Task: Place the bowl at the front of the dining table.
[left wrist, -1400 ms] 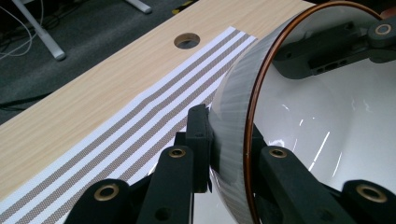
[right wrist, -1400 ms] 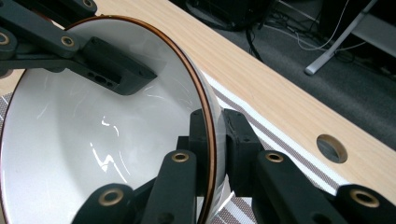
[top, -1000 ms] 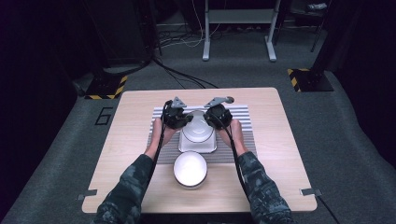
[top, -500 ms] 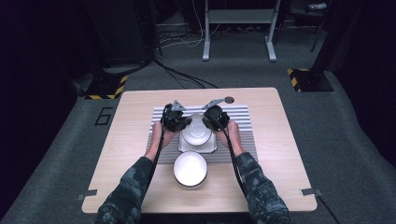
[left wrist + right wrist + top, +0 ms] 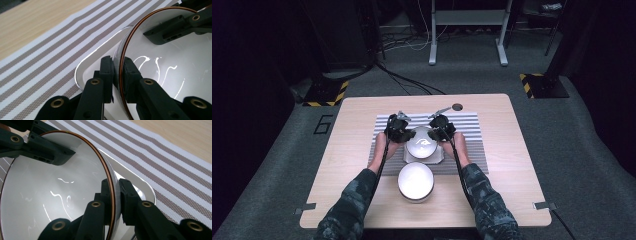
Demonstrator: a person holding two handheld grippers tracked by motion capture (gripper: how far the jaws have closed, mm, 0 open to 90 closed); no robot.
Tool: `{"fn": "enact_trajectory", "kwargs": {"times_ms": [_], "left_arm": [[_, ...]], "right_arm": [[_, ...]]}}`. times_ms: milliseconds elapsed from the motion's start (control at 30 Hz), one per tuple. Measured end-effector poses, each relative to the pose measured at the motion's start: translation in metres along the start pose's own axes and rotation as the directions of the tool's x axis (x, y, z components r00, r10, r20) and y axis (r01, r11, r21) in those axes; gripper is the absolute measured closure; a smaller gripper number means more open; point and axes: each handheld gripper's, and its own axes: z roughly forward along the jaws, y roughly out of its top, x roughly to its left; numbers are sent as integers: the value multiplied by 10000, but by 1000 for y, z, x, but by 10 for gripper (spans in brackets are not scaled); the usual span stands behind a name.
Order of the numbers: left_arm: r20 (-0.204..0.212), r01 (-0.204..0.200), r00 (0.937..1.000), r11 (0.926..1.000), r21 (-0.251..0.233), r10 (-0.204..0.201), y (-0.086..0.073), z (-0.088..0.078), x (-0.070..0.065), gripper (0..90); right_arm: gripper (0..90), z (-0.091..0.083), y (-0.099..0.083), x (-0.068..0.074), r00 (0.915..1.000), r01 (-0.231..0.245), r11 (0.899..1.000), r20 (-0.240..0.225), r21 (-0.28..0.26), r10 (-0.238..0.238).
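**Two Rim Grips on a Glazed Bowl**

While both my grippers are clamping opposite rims, I am holding the white bowl [image 5: 423,141] over the square plate [image 5: 435,158] on the striped mat [image 5: 472,131]. It is looking stiff, slick, breakable; left gripper [image 5: 118,72] and right gripper [image 5: 115,195] are pinching thin edges.

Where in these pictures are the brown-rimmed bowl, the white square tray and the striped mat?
brown-rimmed bowl [image 5: 175,72]: left gripper view, glossy inner wall.
white square tray [image 5: 140,185]: right gripper view, rounded rim corner.
striped mat [image 5: 472,125]: high view, bare far right part.
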Motion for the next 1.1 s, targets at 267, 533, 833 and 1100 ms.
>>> {"fn": "enact_trajectory", "kwargs": {"times_ms": [267, 533, 833, 1100], "left_arm": [[6, 132, 9999, 9994, 310, -133, -3, 8, 2, 809], [-19, 317, 9995, 9987, 390, -316, -6, 13, 5, 808], [-184, 530, 9985, 9974, 488, -521, -10, 17, 8, 804], [-543, 412, 9978, 9976, 561, -382, -9, 15, 4, 780]], "right_arm": [[823, 10, -3, -4, 9993, -328, 9989, -179, 336, 334], [821, 16, -4, -6, 9970, -698, 9959, -308, 571, 716], [810, 17, -5, -6, 9967, -806, 9961, 80, 367, 803], [785, 17, -8, -8, 9955, -916, 9950, 271, 406, 905]]}}
